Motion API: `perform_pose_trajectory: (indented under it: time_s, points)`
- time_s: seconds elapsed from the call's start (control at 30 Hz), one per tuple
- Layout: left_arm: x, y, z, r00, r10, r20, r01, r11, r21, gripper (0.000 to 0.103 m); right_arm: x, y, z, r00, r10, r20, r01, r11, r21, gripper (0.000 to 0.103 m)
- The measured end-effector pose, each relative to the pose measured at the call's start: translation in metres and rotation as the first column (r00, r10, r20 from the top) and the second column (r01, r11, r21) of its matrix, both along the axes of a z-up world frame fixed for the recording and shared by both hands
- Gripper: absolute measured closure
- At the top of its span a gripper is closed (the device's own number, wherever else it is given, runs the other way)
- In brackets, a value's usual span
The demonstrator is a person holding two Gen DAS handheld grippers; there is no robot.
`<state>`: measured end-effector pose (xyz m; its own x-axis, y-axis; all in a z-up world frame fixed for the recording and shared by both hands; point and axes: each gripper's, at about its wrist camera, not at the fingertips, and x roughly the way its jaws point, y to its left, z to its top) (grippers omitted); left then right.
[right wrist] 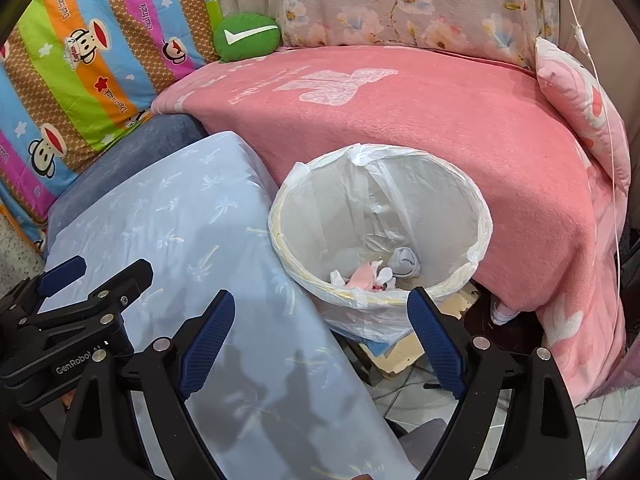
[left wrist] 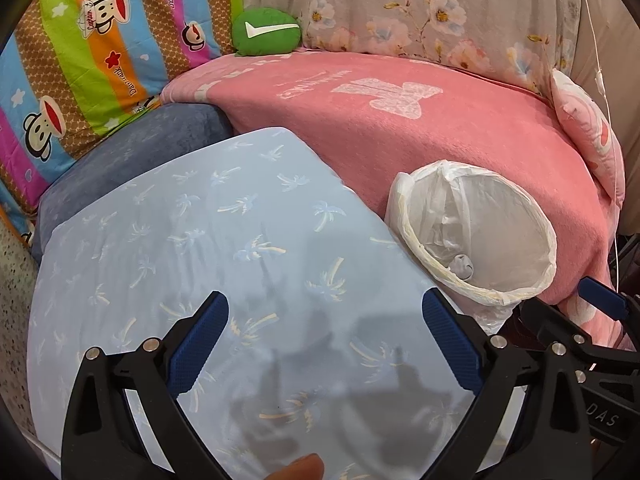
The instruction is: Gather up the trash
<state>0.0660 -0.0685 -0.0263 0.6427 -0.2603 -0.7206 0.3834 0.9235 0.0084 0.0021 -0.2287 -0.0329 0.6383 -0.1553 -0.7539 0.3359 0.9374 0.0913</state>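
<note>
Beside pink blanket (right wrist: pixel 460 152): round bin lined with white plastic bag (right wrist: pixel 478 216)
Bin bottom: crumpled white, pink and grey trash (right wrist: pixel 376 274)
Left gripper (left wrist: pixel 325 336): jaws wide, empty
Right gripper (right wrist: pixel 321 338): jaws wide, empty

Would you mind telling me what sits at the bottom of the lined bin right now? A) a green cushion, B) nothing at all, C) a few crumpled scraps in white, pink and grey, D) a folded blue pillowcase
C: the right wrist view looks straight into the white-lined bin, where crumpled white, pink and grey scraps lie together at the bottom; both grippers are open and empty.
</note>
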Motion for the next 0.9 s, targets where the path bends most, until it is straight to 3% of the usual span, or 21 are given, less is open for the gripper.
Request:
perform_pose_trajectory:
  time_s: [0.17, 0.9]
  points:
    - [-0.001, -0.0042, -0.0007, 1.0, -0.001, -0.003, 0.001, 1.0, 0.006, 0.009, -0.004, -0.0021, 0.0006, 1.0, -0.015, 0.006, 0.015, 1.0, -0.014, 0.006]
    - [-0.0016, -0.0098, -0.0028, 1.0, -0.014, -0.008, 0.014, 1.0, 0.014, 0.008, -0.0086, -0.0087, 0.0013, 0.999, -0.049, -0.008, 0.049, 0.998, -0.039, 0.006]
